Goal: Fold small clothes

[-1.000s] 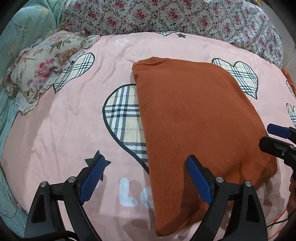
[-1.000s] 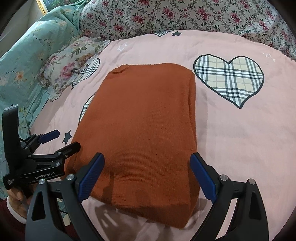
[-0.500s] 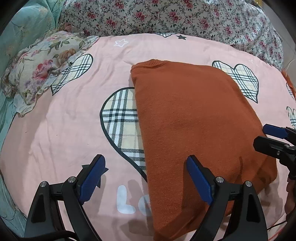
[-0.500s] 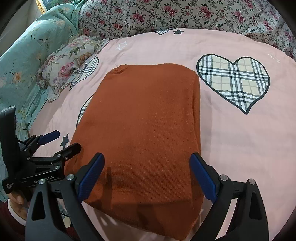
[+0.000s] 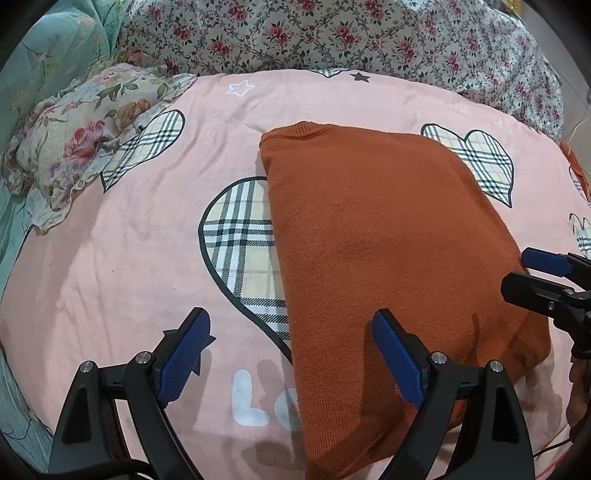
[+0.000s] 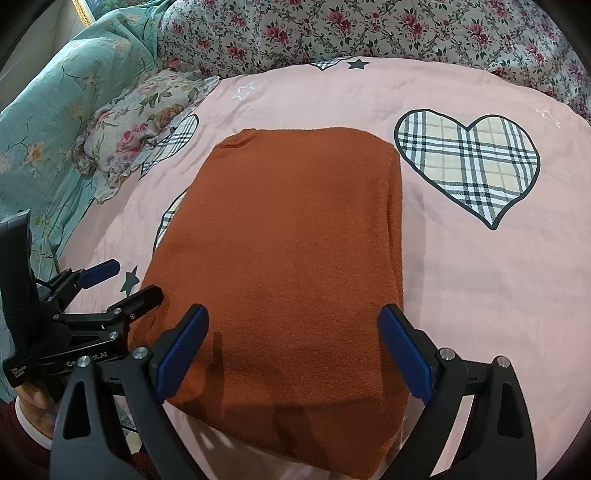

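Observation:
A rust-orange knitted sweater [image 5: 388, 251] lies folded into a long rectangle on the pink bedspread, collar at the far end; it also shows in the right wrist view [image 6: 288, 258]. My left gripper [image 5: 291, 354] is open and empty, low over the sweater's near left edge, its right finger above the cloth. My right gripper [image 6: 291, 350] is open and empty, straddling the sweater's near end. Each gripper shows in the other's view, the right one [image 5: 535, 277] at the sweater's right edge, the left one [image 6: 122, 280] at its left edge.
The pink bedspread [image 6: 461, 277] has plaid hearts [image 6: 469, 162] and stars. A floral pillow [image 5: 85, 136] lies at the far left, a floral quilt [image 5: 332, 33] across the back, and teal bedding [image 6: 55, 96] along the left side.
Both grippers have drawn slightly nearer and lower over the sweater's near end. The sweater has not moved and both stay open.

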{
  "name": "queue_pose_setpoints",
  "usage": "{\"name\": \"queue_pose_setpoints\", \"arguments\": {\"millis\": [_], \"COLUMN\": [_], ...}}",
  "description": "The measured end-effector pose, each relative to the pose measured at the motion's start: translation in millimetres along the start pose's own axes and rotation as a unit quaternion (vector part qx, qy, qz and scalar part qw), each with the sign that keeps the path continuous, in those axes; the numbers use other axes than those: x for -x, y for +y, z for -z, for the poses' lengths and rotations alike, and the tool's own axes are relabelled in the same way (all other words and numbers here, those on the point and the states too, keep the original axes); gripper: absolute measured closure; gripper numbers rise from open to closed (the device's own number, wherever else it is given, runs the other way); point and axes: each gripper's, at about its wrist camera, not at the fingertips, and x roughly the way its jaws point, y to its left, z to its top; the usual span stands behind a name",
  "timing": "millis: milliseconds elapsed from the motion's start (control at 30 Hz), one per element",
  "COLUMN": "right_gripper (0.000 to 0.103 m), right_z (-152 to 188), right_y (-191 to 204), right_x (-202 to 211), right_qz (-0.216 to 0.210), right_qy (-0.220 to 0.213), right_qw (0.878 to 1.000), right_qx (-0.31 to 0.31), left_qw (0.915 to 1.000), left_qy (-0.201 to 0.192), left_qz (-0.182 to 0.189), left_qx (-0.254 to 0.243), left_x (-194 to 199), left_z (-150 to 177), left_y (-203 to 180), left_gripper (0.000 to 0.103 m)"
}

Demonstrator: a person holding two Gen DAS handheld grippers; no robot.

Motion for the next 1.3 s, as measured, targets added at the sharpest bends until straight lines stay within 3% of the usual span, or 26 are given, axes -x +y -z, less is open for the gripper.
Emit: {"name": "queue_pose_setpoints", "arguments": {"millis": [1300], "right_gripper": [0.009], "right_z": [-2.0], "right_y": [1.3], "right_x": [2.9], "right_qz": [0.001], "right_qy": [-0.003], "right_qw": [1.000], "right_qx": [-0.001], "left_qw": [1.0000], "left_qy": [-0.002], "left_qz": [0.004], "left_qx": [-0.005], "left_x": [4.1], "left_z": [-2.3], "left_y": [-3.7], "left_gripper": [0.012]}}
